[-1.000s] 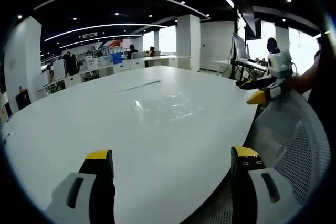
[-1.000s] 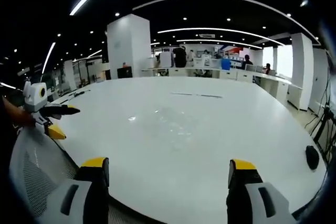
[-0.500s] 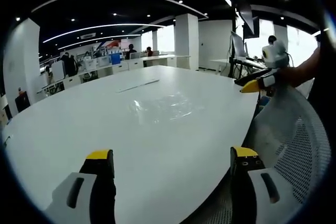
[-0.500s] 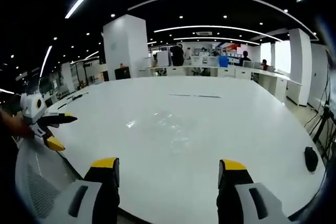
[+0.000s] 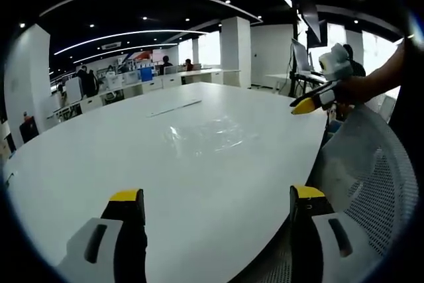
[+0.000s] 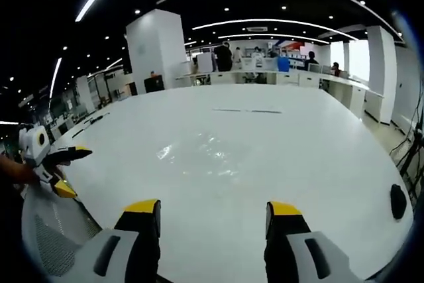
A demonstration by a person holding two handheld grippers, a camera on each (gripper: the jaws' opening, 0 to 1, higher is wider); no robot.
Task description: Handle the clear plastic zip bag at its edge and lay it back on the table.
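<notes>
Bag first: from the left gripper view, the clear plastic zip bag lies flat on the white counter, well ahead of the fingers and roughly centred between them. It reads as little more than a glossy, crinkled patch on the surface. Nothing weighs it down or props it up, which suits a thing meant to be picked up by one edge. The left gripper hangs low over the near rim of the counter with its yellow-tipped fingers spread wide, nothing between them and nothing touched. To the right of those fingers a mesh chair back crowds in beside the counter edge. Farther ahead and to the right, the right gripper is held out over the counter by a person's hand, well short of the bag.

From the right gripper view, the same bag sits ahead of the fingers and slightly to their left, still well apart from them. The right gripper has its fingers parted but noticeably narrower than the other pair, holding nothing and clear of the counter. My guess is it is being lined up on the bag's near edge for a pinch. Off to the left of the fingers, the left gripper shows beside the counter rim, above the chair mesh.
</notes>
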